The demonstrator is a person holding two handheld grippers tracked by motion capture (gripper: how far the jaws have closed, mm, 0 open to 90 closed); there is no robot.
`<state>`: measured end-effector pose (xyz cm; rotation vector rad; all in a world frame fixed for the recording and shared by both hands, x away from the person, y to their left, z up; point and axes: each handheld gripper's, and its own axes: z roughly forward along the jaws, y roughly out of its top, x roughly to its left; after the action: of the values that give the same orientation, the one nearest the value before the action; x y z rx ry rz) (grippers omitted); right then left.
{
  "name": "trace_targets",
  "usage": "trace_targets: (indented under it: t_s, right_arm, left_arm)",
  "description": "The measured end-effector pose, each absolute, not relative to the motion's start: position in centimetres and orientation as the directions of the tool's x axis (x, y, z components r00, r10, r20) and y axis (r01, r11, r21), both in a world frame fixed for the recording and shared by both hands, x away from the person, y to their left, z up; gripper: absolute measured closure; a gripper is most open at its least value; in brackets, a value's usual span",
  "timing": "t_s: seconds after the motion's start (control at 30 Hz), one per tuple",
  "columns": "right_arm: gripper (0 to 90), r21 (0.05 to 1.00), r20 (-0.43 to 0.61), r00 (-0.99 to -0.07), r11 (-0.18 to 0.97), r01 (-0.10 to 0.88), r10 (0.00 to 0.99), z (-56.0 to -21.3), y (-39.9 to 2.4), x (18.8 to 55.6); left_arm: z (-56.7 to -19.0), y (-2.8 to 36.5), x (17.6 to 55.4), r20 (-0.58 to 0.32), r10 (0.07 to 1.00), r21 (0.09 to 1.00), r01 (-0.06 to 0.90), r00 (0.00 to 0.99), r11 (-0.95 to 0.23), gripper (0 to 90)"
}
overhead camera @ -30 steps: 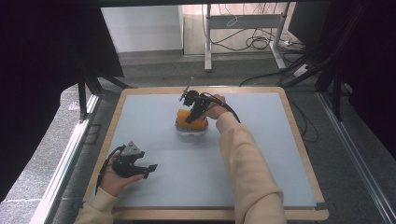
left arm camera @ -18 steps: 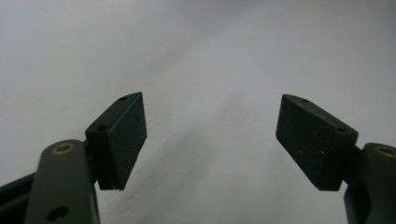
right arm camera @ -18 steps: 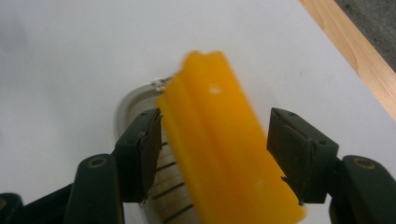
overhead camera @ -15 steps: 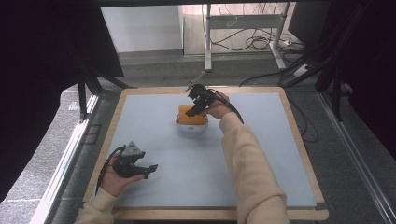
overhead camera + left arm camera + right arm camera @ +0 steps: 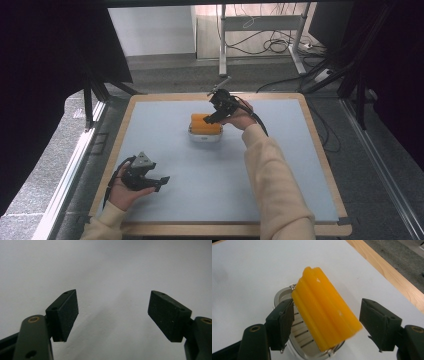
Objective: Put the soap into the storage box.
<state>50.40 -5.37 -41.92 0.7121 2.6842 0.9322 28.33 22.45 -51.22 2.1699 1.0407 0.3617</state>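
— Centre of table (image 5: 165, 120)?
— Block (image 5: 205, 124) lying on slotted dish (image 5: 204, 138), just in front of right gripper (image 5: 216, 116).
— Near left corner?
— Left gripper (image 5: 159, 182), well apart from dish, resting over bare mat.

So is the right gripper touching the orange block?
Apart. In the right gripper view the right gripper has just been opening, and bare table shows between the orange block and its right pad.
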Motion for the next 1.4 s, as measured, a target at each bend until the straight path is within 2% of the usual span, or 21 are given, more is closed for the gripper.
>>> trace_targets:
  t_s: [0.57,0.7,1.03,1.4]
  right_arm:
    - [26.1,0.674,-0.02,-0.808,0.605,0.424,0.589,-41.5,-11.9,45.4]
    - [23.9,0.714,0.016,-0.804,0.556,0.426,0.595,-42.1,-14.0,43.4]
    - [20.4,0.77,-0.008,-0.736,0.474,0.428,0.677,-43.6,-19.1,37.8]
    - [19.4,0.766,0.02,-0.694,0.435,0.473,0.719,-47.1,-22.2,33.0]
  left_arm:
    - [-51.3,22.5,28.2,-0.044,0.775,0.696,0.576,0.63,-0.429,24.4]
    - [-51.4,22.6,28.3,-0.04,0.775,0.691,0.578,0.63,-0.434,24.2]
    - [-51.3,22.5,28.2,-0.033,0.78,0.692,0.578,0.625,-0.433,24.2]
    - [-51.4,22.6,28.2,-0.031,0.784,0.692,0.579,0.62,-0.431,24.2]
